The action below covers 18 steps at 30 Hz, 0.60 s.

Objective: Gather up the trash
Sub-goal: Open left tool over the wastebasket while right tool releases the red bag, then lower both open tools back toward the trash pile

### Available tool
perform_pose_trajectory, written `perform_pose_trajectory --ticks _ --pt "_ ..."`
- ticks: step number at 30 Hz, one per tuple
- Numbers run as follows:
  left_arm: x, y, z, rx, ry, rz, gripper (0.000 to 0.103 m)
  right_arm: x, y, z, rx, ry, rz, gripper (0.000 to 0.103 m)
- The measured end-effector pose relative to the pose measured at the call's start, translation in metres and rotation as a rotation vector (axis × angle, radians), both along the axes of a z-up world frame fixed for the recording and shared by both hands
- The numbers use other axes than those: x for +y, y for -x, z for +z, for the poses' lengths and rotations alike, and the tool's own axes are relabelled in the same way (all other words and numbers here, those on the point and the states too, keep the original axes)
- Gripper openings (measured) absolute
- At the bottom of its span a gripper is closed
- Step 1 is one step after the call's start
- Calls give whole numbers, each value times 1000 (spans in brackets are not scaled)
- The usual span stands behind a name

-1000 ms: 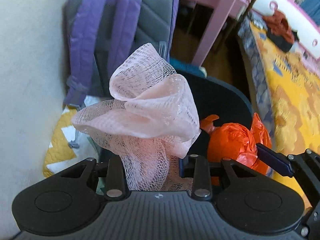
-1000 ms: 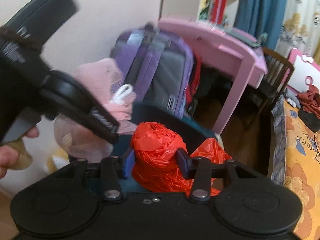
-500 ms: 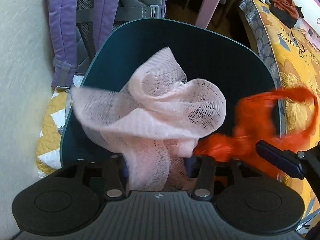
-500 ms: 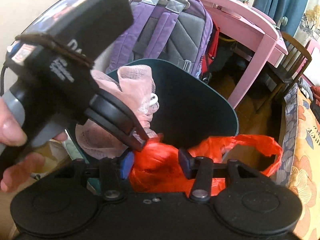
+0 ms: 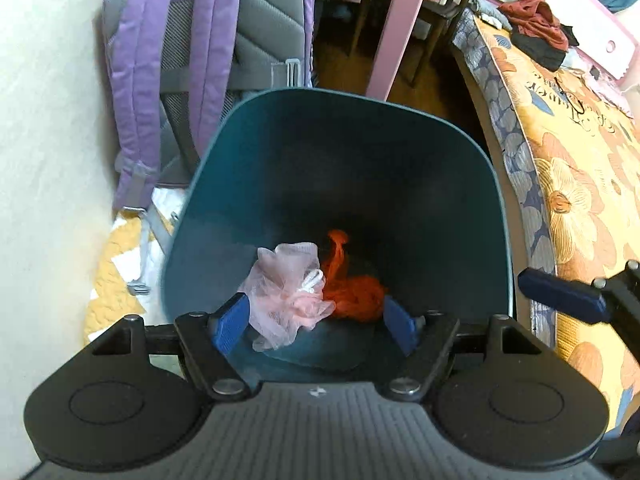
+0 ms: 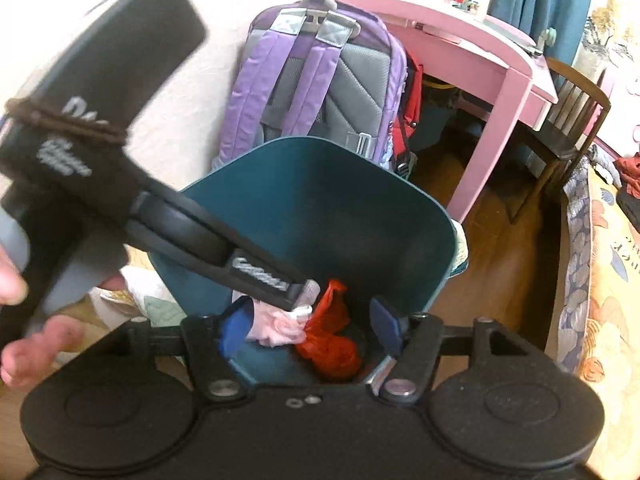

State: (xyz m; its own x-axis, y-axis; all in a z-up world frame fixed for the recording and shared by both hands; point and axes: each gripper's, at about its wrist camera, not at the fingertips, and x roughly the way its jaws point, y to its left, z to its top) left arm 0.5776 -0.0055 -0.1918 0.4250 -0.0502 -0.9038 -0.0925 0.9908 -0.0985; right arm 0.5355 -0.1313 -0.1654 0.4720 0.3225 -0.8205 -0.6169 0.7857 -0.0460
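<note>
A dark teal bin (image 5: 400,148) stands open below both grippers; it also shows in the right wrist view (image 6: 304,184). A pink mesh puff (image 5: 286,290) and a crumpled orange plastic bag (image 5: 354,290) lie at its bottom. The right wrist view shows the orange bag (image 6: 330,344) and part of the pink puff (image 6: 276,328). My left gripper (image 5: 316,322) is open and empty above the bin. My right gripper (image 6: 308,330) is open and empty above the bin. The left gripper's body (image 6: 132,184) crosses the right wrist view.
A purple and grey backpack (image 5: 208,52) leans on the wall behind the bin. A pink desk leg (image 5: 396,28) and a wooden chair (image 6: 568,120) stand beyond. A bed with a flowered orange cover (image 5: 580,184) runs along the right. A yellow quilt (image 5: 116,264) lies left of the bin.
Both grippers opened over the bin. The pink mesh puff and the orange bag dropped from the jaws to the bin's bottom.
</note>
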Motion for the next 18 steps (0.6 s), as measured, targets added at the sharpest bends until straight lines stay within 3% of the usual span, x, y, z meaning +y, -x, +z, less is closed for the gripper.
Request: perform_pose_trajectory --ticks 7,18 --pt "3 44 33 -75 -24 -17 74 -18 21 23 -3 -77 -28 74" --pt "8 124 70 -149 -18 2 74 -47 79 57 -8 -186 -53 79"
